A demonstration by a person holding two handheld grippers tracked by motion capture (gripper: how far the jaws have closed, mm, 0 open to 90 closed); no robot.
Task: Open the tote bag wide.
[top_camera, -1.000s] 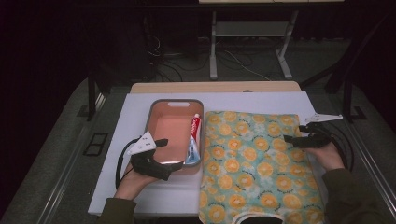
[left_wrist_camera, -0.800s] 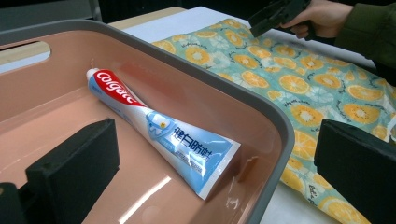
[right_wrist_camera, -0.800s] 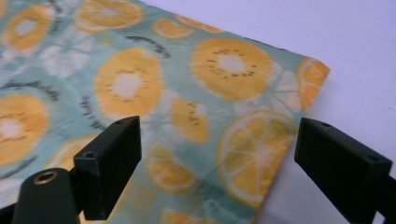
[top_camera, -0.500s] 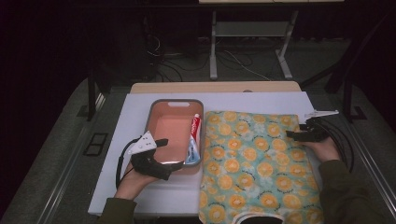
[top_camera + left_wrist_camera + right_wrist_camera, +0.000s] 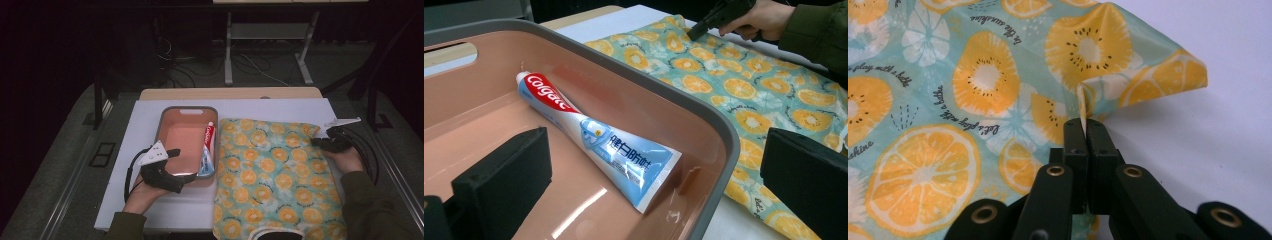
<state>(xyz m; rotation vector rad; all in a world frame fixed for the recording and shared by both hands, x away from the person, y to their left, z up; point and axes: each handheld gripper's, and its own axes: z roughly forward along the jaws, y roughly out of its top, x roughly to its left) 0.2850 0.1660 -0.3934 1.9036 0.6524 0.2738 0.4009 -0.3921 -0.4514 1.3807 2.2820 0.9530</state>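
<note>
A teal cloth printed with orange slices [image 5: 270, 170] lies flat on the right half of the white table. My right gripper [image 5: 316, 142] is at the cloth's far right edge. Its jaws have just been closing and now pinch a small raised fold of the cloth [image 5: 973, 100] between the fingertips of the right gripper [image 5: 1086, 125]. A pink tray with a grey rim [image 5: 185, 111] lies to the left of the cloth, with a toothpaste tube [image 5: 206, 150] inside along its right wall. My left gripper [image 5: 184, 165] stands open astride the tray's near right rim [image 5: 704, 120], one jaw inside and one outside.
The white board [image 5: 310, 107] covers the tabletop, with bare room behind the cloth and left of the tray. The cloth's near edge hangs over the table front. Cables trail from both grippers. The legs of another table [image 5: 227, 50] stand on the floor beyond.
The right gripper has crept slightly left onto the cloth's edge and its jaws have come together on the fabric. The left hand and the tray have stayed put.
</note>
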